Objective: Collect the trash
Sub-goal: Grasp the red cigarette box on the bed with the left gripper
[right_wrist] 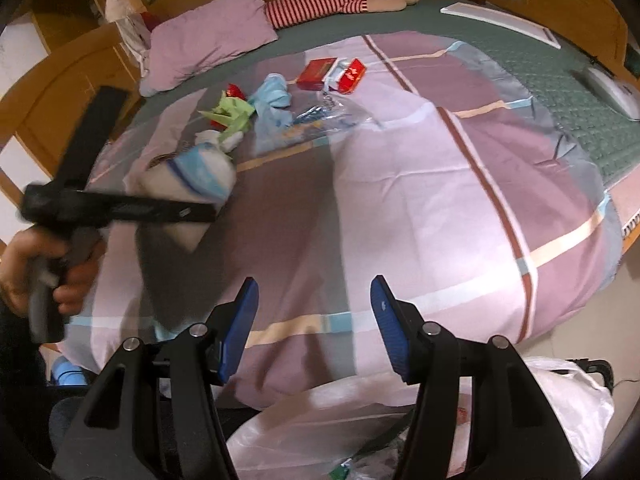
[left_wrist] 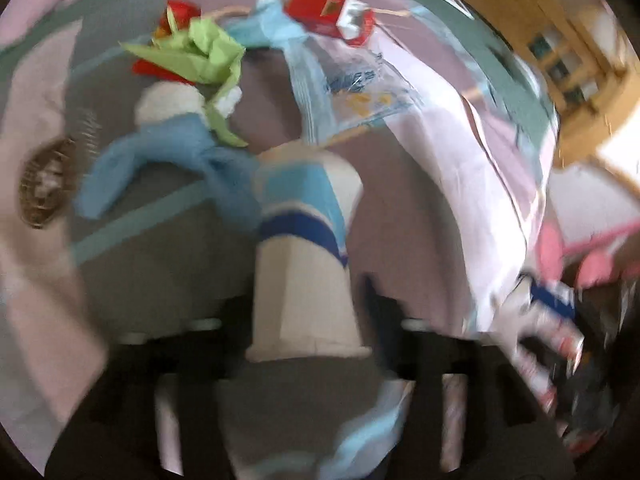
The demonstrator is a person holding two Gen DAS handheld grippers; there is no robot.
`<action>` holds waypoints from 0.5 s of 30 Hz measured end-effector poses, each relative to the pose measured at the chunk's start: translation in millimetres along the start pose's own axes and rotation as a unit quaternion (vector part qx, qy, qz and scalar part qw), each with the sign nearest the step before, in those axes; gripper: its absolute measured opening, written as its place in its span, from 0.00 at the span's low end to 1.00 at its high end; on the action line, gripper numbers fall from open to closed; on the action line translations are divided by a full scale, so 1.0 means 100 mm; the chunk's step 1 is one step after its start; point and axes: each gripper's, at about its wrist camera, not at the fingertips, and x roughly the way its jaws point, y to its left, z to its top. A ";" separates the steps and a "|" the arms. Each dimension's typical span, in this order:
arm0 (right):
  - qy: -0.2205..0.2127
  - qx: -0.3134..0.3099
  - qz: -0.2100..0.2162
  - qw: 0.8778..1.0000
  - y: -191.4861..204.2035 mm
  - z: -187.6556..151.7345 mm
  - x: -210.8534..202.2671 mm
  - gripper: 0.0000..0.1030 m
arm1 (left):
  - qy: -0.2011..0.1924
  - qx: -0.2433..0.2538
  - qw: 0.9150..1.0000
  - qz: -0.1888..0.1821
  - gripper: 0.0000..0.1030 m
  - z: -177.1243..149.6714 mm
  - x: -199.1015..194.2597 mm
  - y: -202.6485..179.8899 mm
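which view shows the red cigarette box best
The right wrist view: the red cigarette box lies sharp on the bedspread, beside a second red pack. The left wrist view shows it blurred near the top edge.

bare quilt [right_wrist: 400, 184] ahead, trash pile [right_wrist: 256, 108] far-left

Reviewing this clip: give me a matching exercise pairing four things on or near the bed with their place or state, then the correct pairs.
Things:
1. paper cup
2. red cigarette packs
3. white plastic bag
4. green crumpled paper

Places or states:
A. beside the bed, below the right gripper
B. farthest up the quilt, toward the pillow
C. held by the left gripper
D. lying among the blue tissue, not held

Pairs: 1-C, 2-B, 3-A, 4-D
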 end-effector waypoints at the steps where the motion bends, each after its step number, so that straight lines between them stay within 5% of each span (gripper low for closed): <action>1: 0.000 0.000 0.002 1.000 0.00 0.00 0.01 0.56 | -0.015 0.011 1.000 0.021 0.93 -0.01 -0.10 -0.01; 4: 0.007 0.005 0.004 1.000 0.00 0.00 0.06 0.56 | -0.099 0.027 0.993 0.051 0.93 0.13 -0.46 -0.05; 8: 0.005 0.003 0.001 1.000 0.01 -0.02 0.02 0.56 | -0.189 -0.022 0.980 0.057 0.93 0.66 -0.56 0.05; 13: 0.008 0.011 -0.004 1.000 -0.01 -0.08 -0.03 0.56 | -0.192 -0.088 0.970 0.116 0.96 1.63 -0.10 0.29; 15: 0.015 0.018 -0.004 1.000 -0.02 -0.10 -0.02 0.56 | -0.178 -0.129 0.969 0.113 0.96 1.94 0.16 0.37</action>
